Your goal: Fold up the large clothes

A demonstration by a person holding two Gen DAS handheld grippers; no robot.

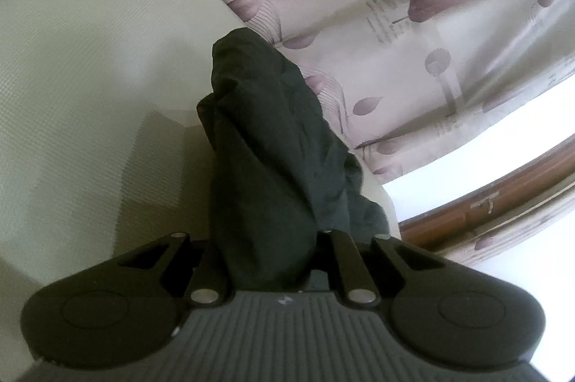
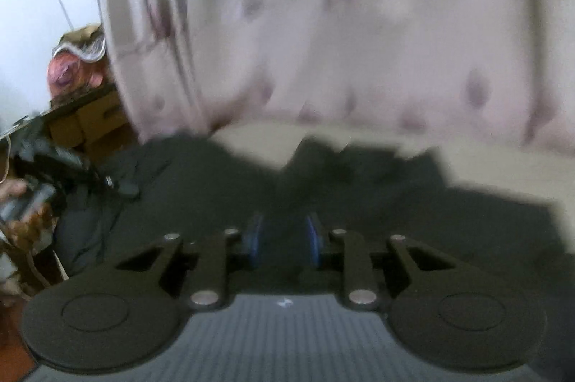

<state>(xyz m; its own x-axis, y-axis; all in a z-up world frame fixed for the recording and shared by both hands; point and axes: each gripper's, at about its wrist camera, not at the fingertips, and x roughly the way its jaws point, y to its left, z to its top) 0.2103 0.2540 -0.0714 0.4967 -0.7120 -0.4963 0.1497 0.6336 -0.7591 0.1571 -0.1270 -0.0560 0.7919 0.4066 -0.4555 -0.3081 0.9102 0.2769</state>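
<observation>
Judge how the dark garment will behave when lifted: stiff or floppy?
Probably floppy: the dark garment bunches into soft creases between the left claw's fingers. Likely light, since thin folds drape over the pale surface. It will likely sag and unfold if lifted.

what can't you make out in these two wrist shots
- Left gripper fingertips: left wrist view, buried in the bunched dark garment.
- Garment type and full outline: right wrist view, motion blur.
- Right gripper's hold on the cloth: blurred.
- Curtain pattern: right wrist view, smeared.
</observation>
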